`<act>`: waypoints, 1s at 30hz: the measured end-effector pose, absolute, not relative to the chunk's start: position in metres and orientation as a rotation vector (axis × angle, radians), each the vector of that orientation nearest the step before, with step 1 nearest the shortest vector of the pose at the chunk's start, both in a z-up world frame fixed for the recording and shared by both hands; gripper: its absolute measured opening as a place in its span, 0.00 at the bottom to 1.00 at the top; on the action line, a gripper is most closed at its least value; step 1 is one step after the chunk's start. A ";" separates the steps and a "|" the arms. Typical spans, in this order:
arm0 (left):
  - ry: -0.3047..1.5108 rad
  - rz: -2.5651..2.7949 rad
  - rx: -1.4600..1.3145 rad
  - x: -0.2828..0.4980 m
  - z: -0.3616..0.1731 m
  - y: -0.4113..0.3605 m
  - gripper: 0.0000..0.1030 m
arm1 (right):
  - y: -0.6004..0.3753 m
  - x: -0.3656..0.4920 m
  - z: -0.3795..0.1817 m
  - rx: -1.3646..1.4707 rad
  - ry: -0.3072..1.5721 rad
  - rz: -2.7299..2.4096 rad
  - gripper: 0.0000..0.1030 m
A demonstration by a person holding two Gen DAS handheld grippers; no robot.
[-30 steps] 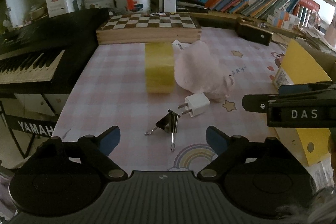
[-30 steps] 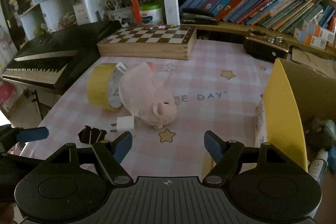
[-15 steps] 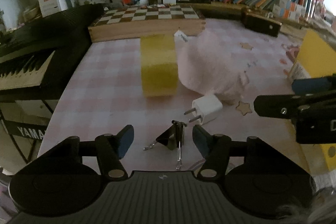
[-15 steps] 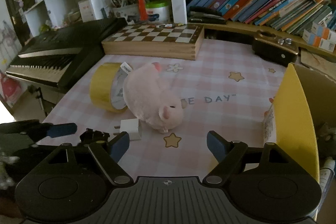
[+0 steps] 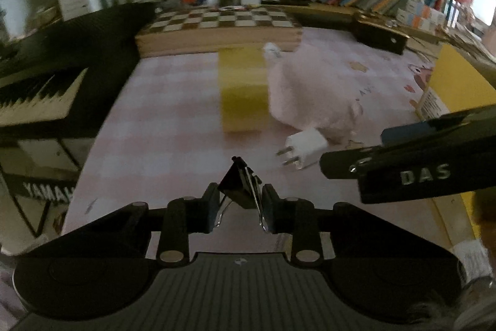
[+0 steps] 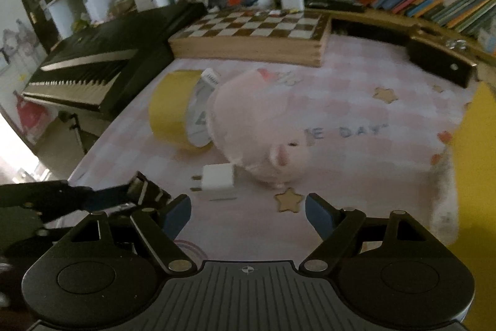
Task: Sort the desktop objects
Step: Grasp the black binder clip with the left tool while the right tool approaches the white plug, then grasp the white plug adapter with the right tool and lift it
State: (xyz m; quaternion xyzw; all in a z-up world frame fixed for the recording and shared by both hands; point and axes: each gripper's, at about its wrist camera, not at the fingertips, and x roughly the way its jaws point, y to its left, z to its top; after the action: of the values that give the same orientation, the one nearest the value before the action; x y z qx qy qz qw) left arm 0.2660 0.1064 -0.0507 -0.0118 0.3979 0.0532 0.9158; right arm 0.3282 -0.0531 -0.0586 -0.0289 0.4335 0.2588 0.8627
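A black binder clip [image 5: 240, 186] stands on the pink checked tablecloth [image 5: 161, 138] between the fingers of my left gripper [image 5: 241, 208]. The jaws are closing, and the pads press on the clip's wire handles. In the right wrist view the clip [image 6: 145, 191] sits at the tip of the left gripper's blue finger [image 6: 102, 197]. My right gripper [image 6: 248, 214] hangs open and empty just in front of a white charger plug [image 6: 217, 180]. One of its fingers [image 5: 403, 172] crosses the left view beside the plug [image 5: 305, 148]. A pink plush pig [image 6: 257, 126] leans on a yellow tape roll [image 6: 173, 110].
A wooden chessboard box [image 6: 251, 36] lies at the back, a black keyboard [image 6: 102, 61] off the table's left edge, and a black case [image 6: 440, 61] at the back right. A yellow box [image 6: 474, 160] stands at the right edge. Bookshelves rise behind.
My left gripper came forward over the binder clip and its jaws narrowed from wide open onto the clip. The right gripper drifted down and closer to the plug and pig.
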 end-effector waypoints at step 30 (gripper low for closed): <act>0.755 0.202 -0.272 0.226 -0.011 0.141 0.27 | -0.017 0.324 -0.074 -0.207 0.824 0.652 0.41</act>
State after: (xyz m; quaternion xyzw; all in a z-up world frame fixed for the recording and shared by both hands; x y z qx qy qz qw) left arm 0.2256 0.1411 -0.0110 -0.1324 0.3670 0.0982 0.9155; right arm 0.3241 -0.0172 -0.0743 -0.0984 0.3926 0.3105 0.8601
